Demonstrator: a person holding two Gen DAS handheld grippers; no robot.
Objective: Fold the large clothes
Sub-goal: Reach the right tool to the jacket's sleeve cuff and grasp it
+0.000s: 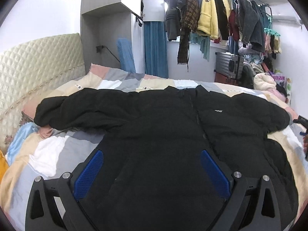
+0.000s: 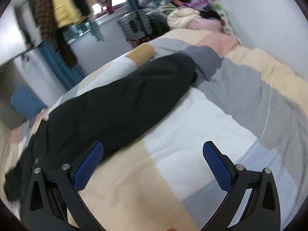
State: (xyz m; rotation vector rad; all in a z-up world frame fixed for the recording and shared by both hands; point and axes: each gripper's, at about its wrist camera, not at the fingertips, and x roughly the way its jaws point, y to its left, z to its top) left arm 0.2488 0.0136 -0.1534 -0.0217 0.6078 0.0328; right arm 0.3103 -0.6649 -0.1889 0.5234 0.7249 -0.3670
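A large black zip jacket [image 1: 173, 127] lies spread flat, front up, on a patchwork bed cover [image 1: 53, 154], both sleeves stretched out sideways. My left gripper [image 1: 152, 157] is open and empty, hovering over the jacket's lower front near the hem. In the right wrist view, which is blurred, the jacket's right sleeve [image 2: 125, 100] runs diagonally across the bed cover [image 2: 211, 119]. My right gripper [image 2: 153, 150] is open and empty above the cover, just right of the sleeve, its left finger [image 2: 90, 163] near the sleeve's edge. Part of the right gripper [image 1: 303, 121] shows at the far right of the left wrist view.
A quilted cream headboard [image 1: 32, 71] stands to the left. A rail of hanging clothes [image 1: 221, 19], a grey suitcase [image 1: 229, 65] and piled clothing [image 1: 265, 80] lie beyond the bed. A white wall [image 2: 259, 19] runs along the bed's right side.
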